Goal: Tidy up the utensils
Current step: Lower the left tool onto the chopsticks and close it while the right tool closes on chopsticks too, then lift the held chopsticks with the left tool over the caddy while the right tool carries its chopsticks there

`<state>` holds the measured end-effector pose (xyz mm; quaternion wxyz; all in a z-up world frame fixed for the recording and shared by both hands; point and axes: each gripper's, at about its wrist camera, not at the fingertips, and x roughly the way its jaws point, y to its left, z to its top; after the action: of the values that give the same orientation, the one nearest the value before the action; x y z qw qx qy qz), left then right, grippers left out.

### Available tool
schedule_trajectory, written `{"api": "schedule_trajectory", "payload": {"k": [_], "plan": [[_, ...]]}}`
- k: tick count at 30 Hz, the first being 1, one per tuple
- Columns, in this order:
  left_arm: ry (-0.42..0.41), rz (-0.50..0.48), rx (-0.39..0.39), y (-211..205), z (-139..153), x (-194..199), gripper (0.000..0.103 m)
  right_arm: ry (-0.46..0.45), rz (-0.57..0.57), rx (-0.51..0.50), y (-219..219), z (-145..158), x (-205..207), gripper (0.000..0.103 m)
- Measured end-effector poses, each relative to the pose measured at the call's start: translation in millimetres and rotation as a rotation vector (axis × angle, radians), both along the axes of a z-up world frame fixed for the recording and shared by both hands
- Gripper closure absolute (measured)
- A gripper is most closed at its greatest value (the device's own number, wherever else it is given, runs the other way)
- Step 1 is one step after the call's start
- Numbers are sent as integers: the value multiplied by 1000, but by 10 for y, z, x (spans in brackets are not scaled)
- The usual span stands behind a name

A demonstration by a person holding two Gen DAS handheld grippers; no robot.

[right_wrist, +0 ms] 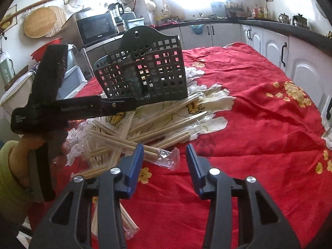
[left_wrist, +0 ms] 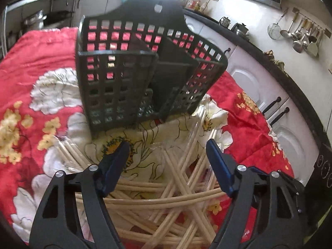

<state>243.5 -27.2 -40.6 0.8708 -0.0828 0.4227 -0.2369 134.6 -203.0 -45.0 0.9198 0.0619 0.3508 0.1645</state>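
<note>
Chopsticks (left_wrist: 166,188) sit in a loose crossed pile on the red floral cloth (right_wrist: 259,124), just in front of the black lattice caddy (left_wrist: 116,78); some of them are in clear wrappers (right_wrist: 168,157).

Your left gripper (left_wrist: 168,153) hangs directly over the pile, fingers spread wide, holding nothing. Your right gripper (right_wrist: 165,161) is off to the pile's right edge over bare cloth, about half open, also empty. The caddy stands upright, and its compartments look empty as far as I can tell through the lattice.

Step in hand, as I read it: the first pick.

- Go for a stick lying on top, not one pinned under the crossings.
- Turn the wrist so the fingers close across the stick, not along it.
- Grip near the middle so it doesn't swing.
- Avoid pinching loose wrapper film alone; it will likely slip.

Long axes are mixed: in the left wrist view, several run toward the caddy, others lie crosswise nearly parallel to its front wall. No common heading, so re-align for each pick, then tip each stick upright for the drop.
</note>
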Motion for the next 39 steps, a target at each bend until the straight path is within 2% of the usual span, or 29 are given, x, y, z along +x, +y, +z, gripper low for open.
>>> {"api": "schedule_trajectory", "payload": {"k": [4, 9, 11, 17, 24, 29, 33, 39], "plan": [[28, -20, -7, -45, -84, 54, 42, 18, 7, 19, -23, -22, 28, 72], [65, -10, -30, -16, -149, 134, 49, 45, 5, 50, -58, -59, 26, 72], [82, -10, -47, -5, -176, 166, 53, 51, 9, 65, -62, -68, 23, 77], [102, -30, -74, -24, -198, 198, 70, 46, 21, 80, -74, -61, 22, 89], [105, -46, -80, -56, -205, 199, 89, 26, 31, 96, -99, -17, 19, 97], [88, -51, -97, -13, -145, 189, 90, 0, 46, 100, -105, 62, 11, 99], [72, -58, -113, 35, -71, 183, 98, -24, 58, 97, -100, 147, 0, 100], [29, -65, -150, 136, 130, 131, 101, -76, 91, 102, -92, 349, 9, 101]]}}
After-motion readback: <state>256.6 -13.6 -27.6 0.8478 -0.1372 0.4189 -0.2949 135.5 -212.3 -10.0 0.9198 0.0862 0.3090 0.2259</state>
